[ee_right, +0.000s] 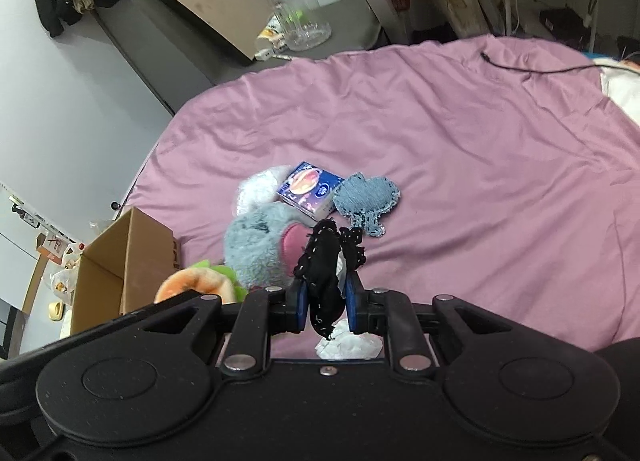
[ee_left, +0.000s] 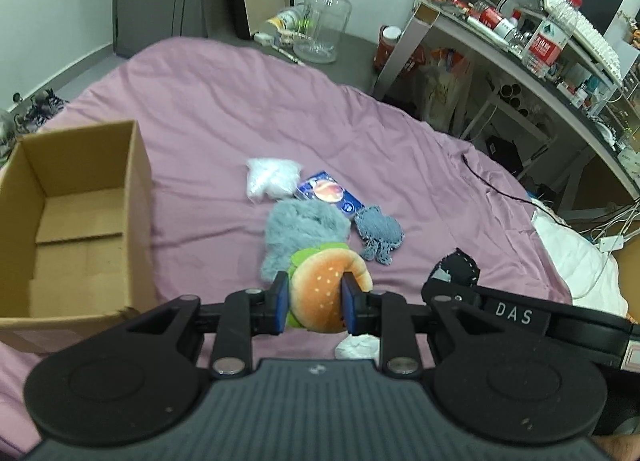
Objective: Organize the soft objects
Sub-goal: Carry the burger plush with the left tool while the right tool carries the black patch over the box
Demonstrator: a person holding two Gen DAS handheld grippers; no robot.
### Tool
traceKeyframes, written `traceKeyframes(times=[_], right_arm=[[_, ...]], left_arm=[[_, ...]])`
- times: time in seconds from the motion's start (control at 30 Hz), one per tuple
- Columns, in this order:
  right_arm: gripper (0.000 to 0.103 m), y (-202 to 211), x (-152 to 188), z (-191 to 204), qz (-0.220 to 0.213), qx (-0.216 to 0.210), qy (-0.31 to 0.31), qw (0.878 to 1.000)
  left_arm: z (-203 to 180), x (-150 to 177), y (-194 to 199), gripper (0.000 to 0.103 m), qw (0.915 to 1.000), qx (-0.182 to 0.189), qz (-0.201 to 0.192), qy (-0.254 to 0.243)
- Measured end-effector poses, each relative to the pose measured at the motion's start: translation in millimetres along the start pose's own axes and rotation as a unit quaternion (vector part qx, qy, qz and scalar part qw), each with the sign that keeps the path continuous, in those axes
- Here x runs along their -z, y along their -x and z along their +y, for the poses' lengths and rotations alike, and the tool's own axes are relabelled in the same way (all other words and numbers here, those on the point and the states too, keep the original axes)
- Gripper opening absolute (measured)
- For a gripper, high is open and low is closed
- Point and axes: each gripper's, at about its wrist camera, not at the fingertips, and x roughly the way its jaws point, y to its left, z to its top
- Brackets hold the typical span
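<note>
The left gripper (ee_left: 315, 303) has its blue-padded fingers (ee_left: 280, 303) pinching a plush hamburger (ee_left: 320, 289) — tan bun with pale seed marks and a green lettuce edge — held above the purple bed sheet (ee_left: 224, 133). The right gripper (ee_right: 326, 307) has its fingers (ee_right: 301, 309) pressed close on a black fabric piece with white stitching (ee_right: 326, 261), which hangs up and out between the pads. In the left wrist view the right gripper's black body carries the white letters "DAS". On the sheet beyond the grippers lie a grey fluffy plush (ee_left: 300, 233), a white crinkled bag (ee_left: 270, 179), a blue printed box (ee_left: 330, 195) whose lettering is too small to read, and a blue-grey knitted piece (ee_left: 378, 235); the box touches the plush and sits just beside the knitted piece. A white crumpled item (ee_right: 348, 345) lies on the sheet just below the right fingers. An open cardboard box (ee_left: 76, 197) stands on the bed to the left, well apart from the group. A black cable (ee_left: 492, 181) crosses the sheet's right side. The cluttered table (ee_left: 500, 45) beside the bed carries a clear bottle with a red label (ee_left: 550, 41); its print cannot be read.
</note>
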Motion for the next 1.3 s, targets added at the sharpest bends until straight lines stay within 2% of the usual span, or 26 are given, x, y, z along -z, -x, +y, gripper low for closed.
traceKeyframes(times=[0.3,0.67,1.3], right_arm=[[0.018,26.1,5.1,24.3,-0.03,-0.01,0.02,0.999],[0.018,46.8,11.0,72.6,-0.058,-0.056,0.058,0.995],[0.018,27.4,29.4,160.8,-0.08,-0.08,0.12,0.986]], left_arm=[[14.4,-6.0,35.1,0.026,0.9996,0.004,-0.028,-0.004],[44.6,-14.6,72.5,0.026,0.998,0.001,-0.063,0.004],[132.0,-32.1,91.4,0.027,0.9966,-0.02,-0.079,0.006]])
